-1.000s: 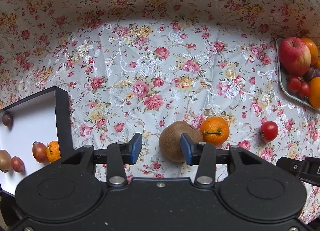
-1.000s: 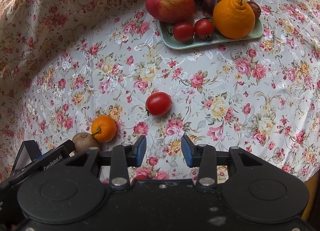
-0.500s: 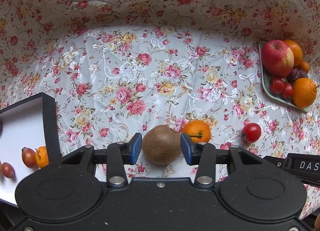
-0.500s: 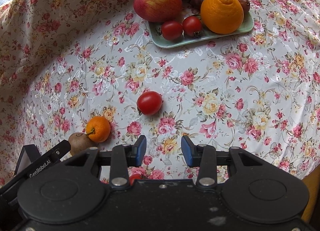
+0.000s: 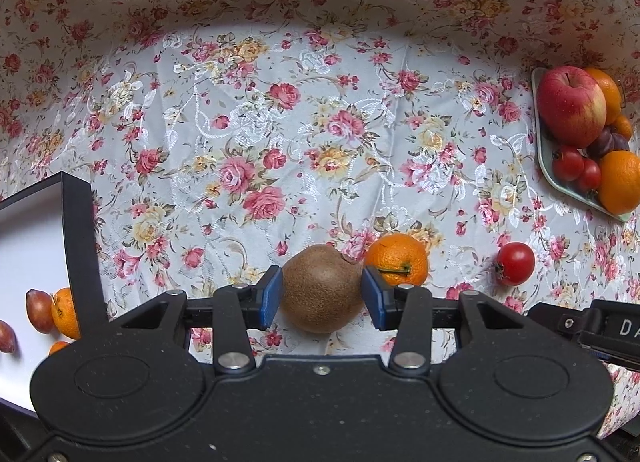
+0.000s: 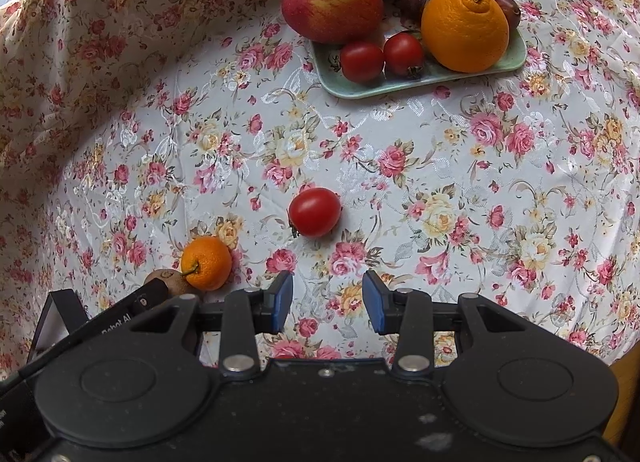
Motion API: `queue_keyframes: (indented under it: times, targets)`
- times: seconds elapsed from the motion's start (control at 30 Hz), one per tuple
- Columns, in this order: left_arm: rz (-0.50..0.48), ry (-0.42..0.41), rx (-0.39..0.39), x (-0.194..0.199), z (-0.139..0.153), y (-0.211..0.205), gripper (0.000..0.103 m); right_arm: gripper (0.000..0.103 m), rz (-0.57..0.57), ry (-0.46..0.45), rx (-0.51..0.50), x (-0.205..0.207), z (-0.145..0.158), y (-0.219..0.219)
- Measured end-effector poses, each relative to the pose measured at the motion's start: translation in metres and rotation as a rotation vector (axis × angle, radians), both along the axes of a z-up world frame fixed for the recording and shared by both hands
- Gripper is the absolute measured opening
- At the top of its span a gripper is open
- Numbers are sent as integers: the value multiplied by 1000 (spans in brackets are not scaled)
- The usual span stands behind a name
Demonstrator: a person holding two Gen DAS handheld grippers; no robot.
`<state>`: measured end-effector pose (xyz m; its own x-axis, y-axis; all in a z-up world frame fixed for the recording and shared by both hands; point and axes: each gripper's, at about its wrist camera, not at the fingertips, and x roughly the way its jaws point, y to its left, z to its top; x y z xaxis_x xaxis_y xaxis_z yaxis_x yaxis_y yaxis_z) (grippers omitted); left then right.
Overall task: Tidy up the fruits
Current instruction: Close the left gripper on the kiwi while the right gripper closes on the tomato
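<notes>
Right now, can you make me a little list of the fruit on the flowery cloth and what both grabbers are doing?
Left gripper: jaws have just been opening; fuzzy brown kiwi between them, not clearly squeezed
Right gripper: open, empty, above the floral tablecloth
Loose on the cloth: the kiwi, a small orange mandarin beside it, a round red tomato further off
Pale green tray: piled with a red apple, oranges, tomatoes and dark plums
Black box with white inside: a few small fruits already in it
</notes>
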<state>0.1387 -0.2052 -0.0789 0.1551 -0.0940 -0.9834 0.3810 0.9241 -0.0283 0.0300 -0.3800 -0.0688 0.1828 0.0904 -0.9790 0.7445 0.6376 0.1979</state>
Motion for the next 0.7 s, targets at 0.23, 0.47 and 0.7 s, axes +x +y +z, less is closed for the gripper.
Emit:
queue_keyframes:
  times: [0.23, 0.47, 0.7]
  targets:
    - [-38, -26, 48, -1, -7, -10, 59, 42, -9, 3, 5, 7, -3, -4]
    - [-57, -25, 59, 2, -9, -14, 60, 42, 2, 8, 13, 17, -8, -4]
    - [-50, -7, 52, 8, -13, -14, 63, 42, 1, 15, 15, 28, -16, -7]
